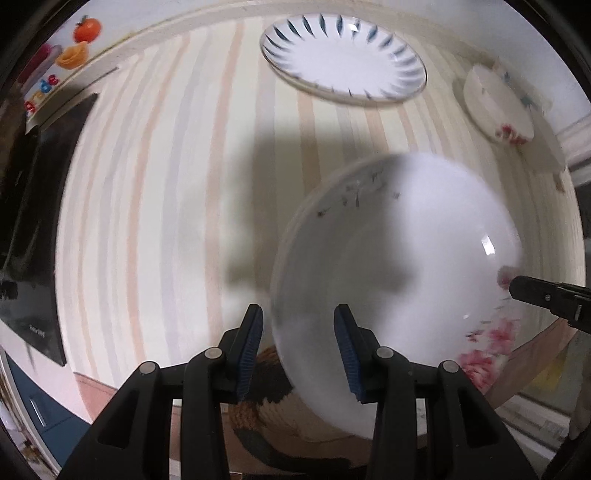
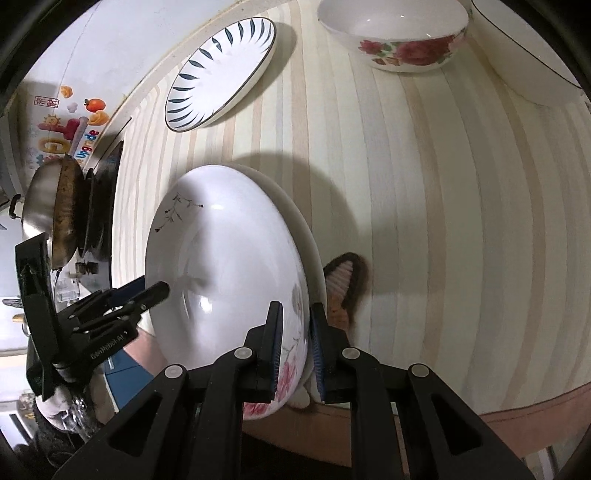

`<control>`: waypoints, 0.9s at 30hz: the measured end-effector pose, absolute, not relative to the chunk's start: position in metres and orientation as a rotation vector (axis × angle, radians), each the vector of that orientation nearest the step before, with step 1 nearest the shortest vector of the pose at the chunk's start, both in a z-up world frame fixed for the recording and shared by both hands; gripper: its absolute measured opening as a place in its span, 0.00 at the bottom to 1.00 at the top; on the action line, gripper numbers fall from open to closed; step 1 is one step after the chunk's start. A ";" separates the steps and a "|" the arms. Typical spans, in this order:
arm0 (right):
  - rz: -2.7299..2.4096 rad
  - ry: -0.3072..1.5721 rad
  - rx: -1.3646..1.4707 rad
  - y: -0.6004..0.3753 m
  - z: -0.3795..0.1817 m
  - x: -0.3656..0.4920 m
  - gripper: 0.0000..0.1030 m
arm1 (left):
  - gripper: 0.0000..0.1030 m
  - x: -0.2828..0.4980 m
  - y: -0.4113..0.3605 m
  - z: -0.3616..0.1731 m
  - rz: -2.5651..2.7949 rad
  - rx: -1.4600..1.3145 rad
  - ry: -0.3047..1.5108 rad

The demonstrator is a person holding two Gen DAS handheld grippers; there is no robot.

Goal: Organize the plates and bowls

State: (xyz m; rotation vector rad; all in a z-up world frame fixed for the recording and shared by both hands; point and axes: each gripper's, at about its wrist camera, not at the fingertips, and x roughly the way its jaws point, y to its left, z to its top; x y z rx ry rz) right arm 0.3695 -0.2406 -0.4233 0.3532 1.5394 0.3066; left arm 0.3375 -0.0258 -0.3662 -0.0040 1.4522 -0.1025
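Observation:
A large white plate with pink flowers (image 1: 399,280) (image 2: 229,280) is held above the striped table (image 1: 166,184). My right gripper (image 2: 295,343) is shut on its flowered rim. My left gripper (image 1: 298,347) is open, its fingers astride the plate's opposite rim without clamping it; it shows in the right wrist view (image 2: 147,291). A white plate with blue leaf marks (image 1: 343,59) (image 2: 221,70) lies at the far side. A white bowl with red roses (image 1: 498,103) (image 2: 395,33) stands at the far right.
Another white dish with a dark rim (image 2: 528,51) sits at the far right corner. A black stove (image 1: 33,221) with a metal pot (image 2: 48,206) lies along the table's left side. The table's front edge (image 2: 535,410) is close below me.

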 end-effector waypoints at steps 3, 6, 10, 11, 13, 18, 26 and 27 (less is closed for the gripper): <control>0.294 1.515 0.349 -0.252 -0.405 0.374 0.19 | 0.37 0.339 -0.007 -0.336 -0.080 -0.067 1.399; 0.300 1.469 0.387 -0.261 -0.380 0.390 0.20 | 0.37 0.360 0.013 -0.309 -0.072 -0.120 1.337; 0.333 1.384 0.410 -0.255 -0.347 0.446 0.28 | 0.39 0.425 0.038 -0.298 -0.080 -0.190 1.301; 0.339 1.360 0.397 -0.250 -0.342 0.464 0.30 | 0.39 0.443 0.041 -0.301 -0.081 -0.201 1.304; 0.333 1.342 0.378 -0.240 -0.341 0.505 0.31 | 0.39 0.476 0.045 -0.313 -0.089 -0.233 1.334; 0.291 1.388 0.290 -0.219 -0.370 0.582 0.31 | 0.39 0.534 0.052 -0.357 -0.096 -0.284 1.431; 0.252 1.497 0.199 -0.195 -0.428 0.637 0.31 | 0.39 0.565 0.033 -0.401 -0.146 -0.256 1.516; 0.252 1.507 0.197 -0.195 -0.434 0.641 0.30 | 0.38 0.566 0.029 -0.405 -0.161 -0.246 1.521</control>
